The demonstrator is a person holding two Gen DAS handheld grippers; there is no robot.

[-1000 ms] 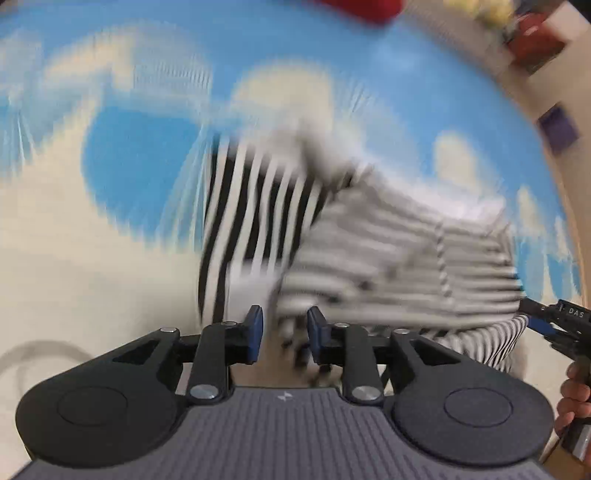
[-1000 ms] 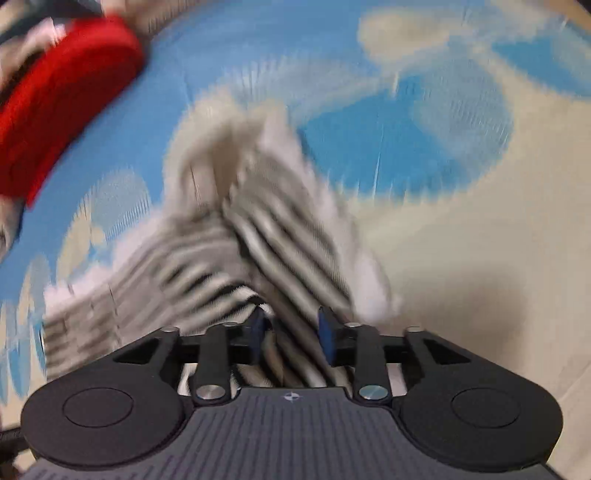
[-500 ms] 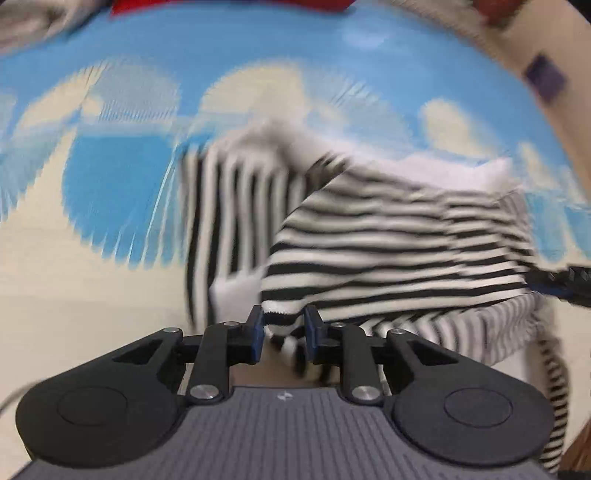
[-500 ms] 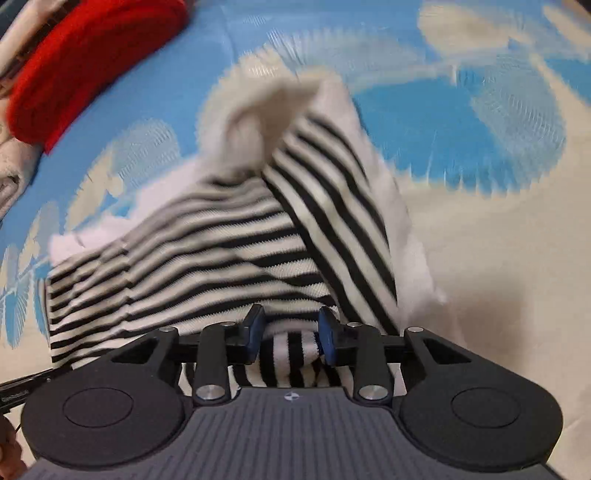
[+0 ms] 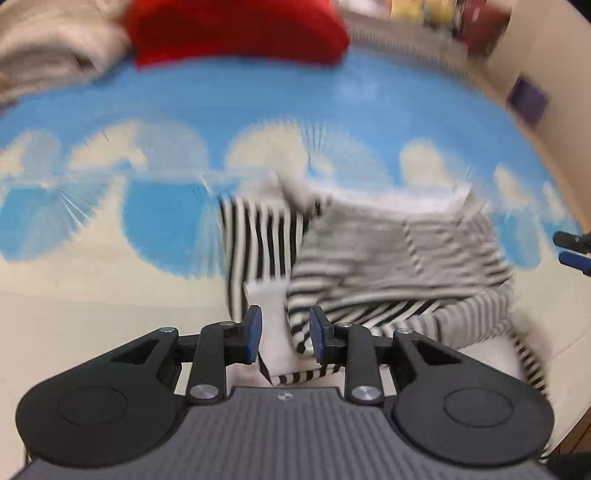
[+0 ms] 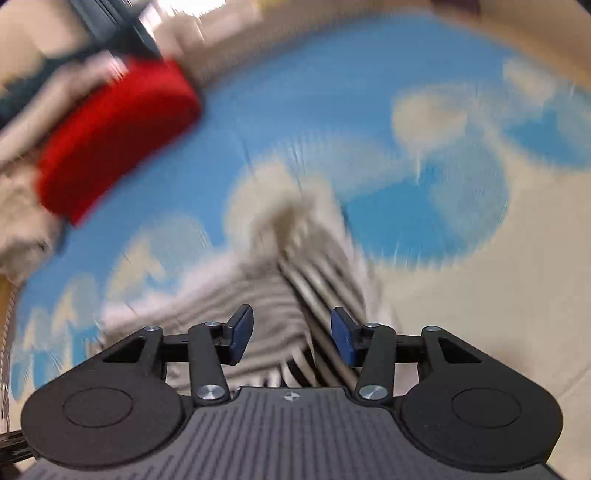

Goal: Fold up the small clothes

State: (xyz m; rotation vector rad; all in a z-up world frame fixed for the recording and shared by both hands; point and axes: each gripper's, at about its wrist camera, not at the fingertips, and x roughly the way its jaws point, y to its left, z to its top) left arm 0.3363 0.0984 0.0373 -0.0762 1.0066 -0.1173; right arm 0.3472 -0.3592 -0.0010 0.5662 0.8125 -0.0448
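Striped garment [image 5: 369, 258]: black-and-white, small, white trim at the far edge; lies bunched on the blue-and-cream patterned cloth [image 5: 147, 229] that covers the surface, just ahead of both tools. Seen also from the right wrist [image 6: 280, 314], heavily blurred there.

Left tool [image 5: 284, 334]: blue pads spread, released; a white-and-striped fold of the garment lies between the fingers, though neither pad presses on it.

Right tool [image 6: 291, 334]: blue pads wide apart, released; striped fabric lies under and ahead of the gap. Its tips also show at the far right edge of the left wrist view [image 5: 572, 247].

Red folded item [image 5: 236, 33]: far side of the cloth, beside a cream fabric heap [image 5: 48, 48] to its left.

Purple square object [image 5: 526, 98]: far right, off the cloth.

Writing: none legible; each tool's body bears only a small round emblem.
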